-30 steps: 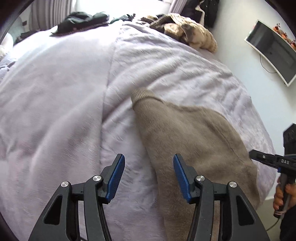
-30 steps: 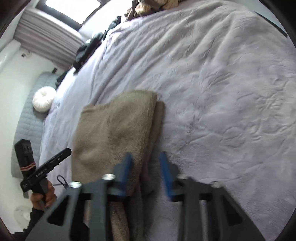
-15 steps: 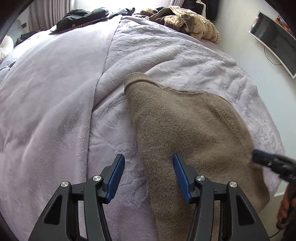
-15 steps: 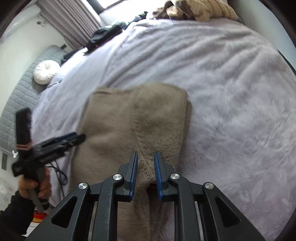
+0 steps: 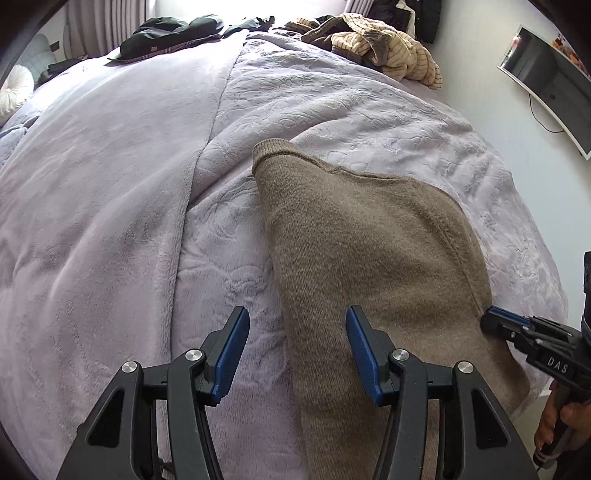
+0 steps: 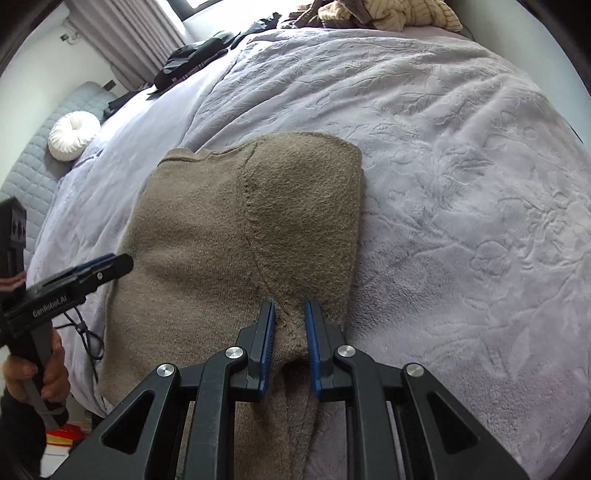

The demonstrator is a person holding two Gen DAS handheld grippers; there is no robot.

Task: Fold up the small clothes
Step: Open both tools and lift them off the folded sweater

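A brown knitted sweater [image 5: 373, 258] is laid flat near the edge of a bed covered with a pale lilac blanket [image 5: 110, 221], one part of it folded over the body along a slanting seam. The left gripper [image 5: 297, 354] is held above the near left edge of the sweater with its blue-padded jaws roughly half open; that edge is seen between the pads but is not touched by them, and nothing is gripped. The right gripper [image 6: 290, 343] is pointed down at the near end of the folded part, and its jaws, which have just been closing, are drawn narrow with a bunched ridge of the knit pinched up between the pads. In the left wrist view the tip of the right gripper is seen touching the right edge of the sweater, with a hand [image 5: 565, 432] around its handle. A heap of beige striped clothes [image 5: 388, 40] is piled at the far end of the bed, dark garments [image 5: 170, 31] are spread beside it, and a round white cushion [image 6: 74, 134] is set against a grey quilted headboard [image 6: 33, 162]. A curved screen [image 5: 550, 85] is mounted on the wall.
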